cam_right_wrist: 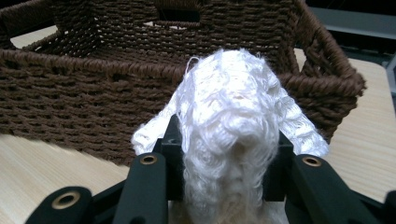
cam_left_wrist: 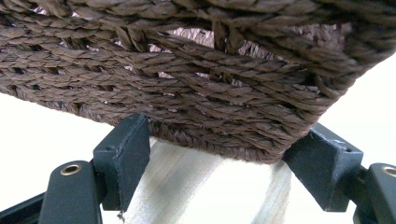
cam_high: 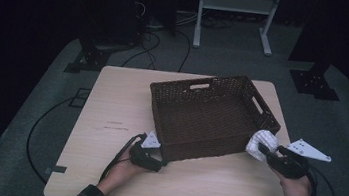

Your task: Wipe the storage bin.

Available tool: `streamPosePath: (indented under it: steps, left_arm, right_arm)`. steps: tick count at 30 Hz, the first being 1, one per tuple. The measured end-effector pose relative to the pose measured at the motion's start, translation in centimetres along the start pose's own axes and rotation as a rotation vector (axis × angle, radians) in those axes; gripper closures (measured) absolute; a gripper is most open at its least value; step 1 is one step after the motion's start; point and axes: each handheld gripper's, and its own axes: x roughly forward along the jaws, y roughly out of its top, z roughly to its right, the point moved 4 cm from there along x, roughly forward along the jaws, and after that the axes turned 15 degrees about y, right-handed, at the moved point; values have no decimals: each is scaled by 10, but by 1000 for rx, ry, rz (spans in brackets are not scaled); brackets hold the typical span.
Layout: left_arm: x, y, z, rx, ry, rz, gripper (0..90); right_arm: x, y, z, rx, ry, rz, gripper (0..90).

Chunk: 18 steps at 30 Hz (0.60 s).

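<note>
A white fluffy cloth sits bunched in the right tongs at the lower right of the high view, raised just beside the near right corner of the brown woven basket, outside its wall. In the right gripper view the cloth bulges up between the two black jaws, which are squeezed tight on it, with the basket just behind. The left tongs rest at the basket's near left corner, low in the frame. In the left gripper view their jaws stand wide, bracketing the basket's bottom corner above the pale wooden worktop; whether the pads press on the weave, I cannot tell.
</note>
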Motion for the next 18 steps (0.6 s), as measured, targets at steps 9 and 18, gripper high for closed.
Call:
streamPosePath:
  steps: [9, 18]
  left_arm:
    - [0, 0, 0, 0, 0, 0, 238]
    - [0, 0, 0, -3, -1, -1, 239]
  right_arm:
    - [8, -10, 0, 3, 2, -61, 615]
    - [17, -20, 3, 10, 7, -109, 614]
